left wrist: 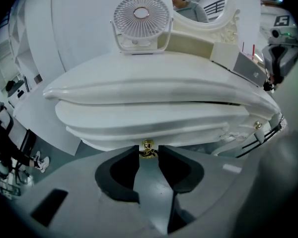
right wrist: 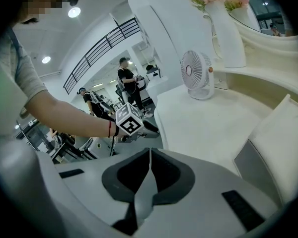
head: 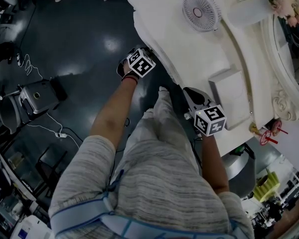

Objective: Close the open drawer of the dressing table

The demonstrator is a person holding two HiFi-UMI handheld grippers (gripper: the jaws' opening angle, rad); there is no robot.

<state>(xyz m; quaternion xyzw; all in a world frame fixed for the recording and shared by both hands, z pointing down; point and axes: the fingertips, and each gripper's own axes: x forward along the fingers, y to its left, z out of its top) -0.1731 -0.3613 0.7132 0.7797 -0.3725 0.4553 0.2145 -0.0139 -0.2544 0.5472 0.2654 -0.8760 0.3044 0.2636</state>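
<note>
The white dressing table (left wrist: 154, 86) fills the left gripper view, and the curved drawer front (left wrist: 139, 128) lies just under its top. My left gripper (left wrist: 148, 151) is shut on the drawer's small gold knob (left wrist: 148, 146), one jaw tip against each side of it. In the head view its marker cube (head: 140, 63) sits at the table's front edge, and the drawer itself is hidden beneath the top. My right gripper (right wrist: 150, 151) is shut with nothing in it. It hovers beside the table top (right wrist: 203, 123), its cube (head: 210, 120) near the right front edge.
A small white fan (head: 202, 11) and a white vase of flowers (right wrist: 223, 29) stand at the back of the top. A white box (head: 229, 91) lies near the right gripper. Another gold knob (left wrist: 258, 125) shows to the right. Equipment and cables (head: 37, 96) are on the dark floor at left.
</note>
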